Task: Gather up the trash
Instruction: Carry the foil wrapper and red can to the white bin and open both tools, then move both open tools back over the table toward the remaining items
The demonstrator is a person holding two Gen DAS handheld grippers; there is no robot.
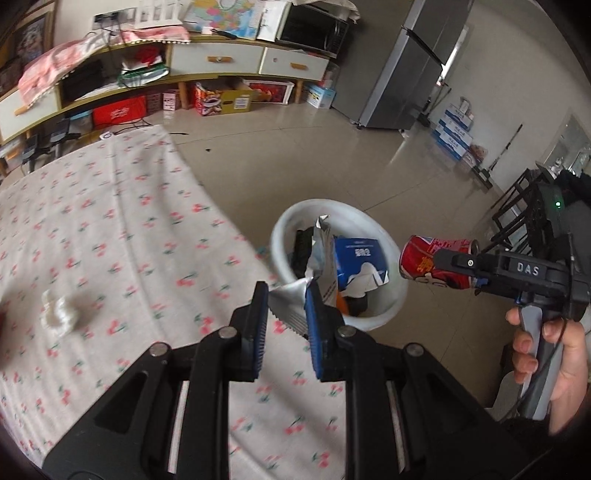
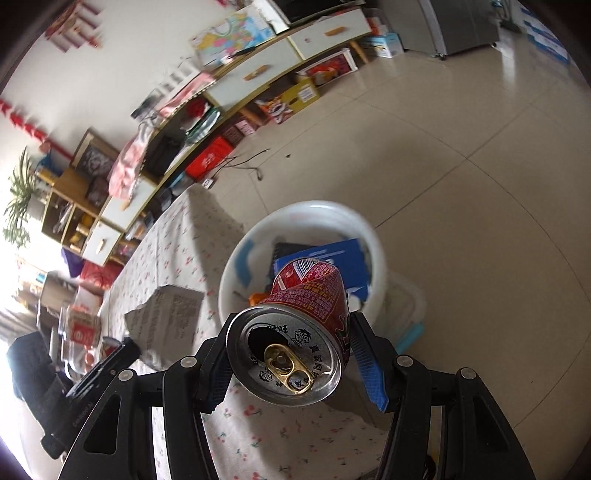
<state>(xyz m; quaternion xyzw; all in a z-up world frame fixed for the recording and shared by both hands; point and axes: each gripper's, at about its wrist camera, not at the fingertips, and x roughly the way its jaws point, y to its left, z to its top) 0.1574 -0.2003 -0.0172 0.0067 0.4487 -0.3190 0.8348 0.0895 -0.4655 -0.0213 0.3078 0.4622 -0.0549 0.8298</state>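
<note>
A table under a white cloth point(image 1: 122, 206) printed with small red cherries fills the near left of the left wrist view, and its edge curves past a white bin point(image 1: 388, 254) that stands on the pale, glossy tiled floor point(image 1: 332, 162) just beside it. The bin already holds a blue-and-white carton point(image 1: 356, 254), a silver wrapper and some darker bits. The left gripper point(image 1: 286, 299) is over the table edge next to the bin, its fingers clamped on a flat silver foil packet point(image 1: 290, 295) with a serrated edge. A crumpled white tissue point(image 1: 61, 314) lies on the cloth well to the left, blurred. The right gripper point(image 2: 288, 347), gripped by a hand point(image 1: 554, 362) at the right of the left wrist view, is held beside the bin's far side; its fingers are pressed against the sides of a dented red can point(image 2: 295, 332), whose opened silver top with a gold tab faces the right wrist camera. Along the far wall runs a low cabinet point(image 1: 218, 59) with white drawers and wooden handles, topped by a pink cloth point(image 1: 74, 55), a map and a black microwave point(image 1: 314, 29). Boxes sit under it on the floor. A steel fridge point(image 1: 417, 62) stands to the right, with stacked blue-and-white cartons past it.
</note>
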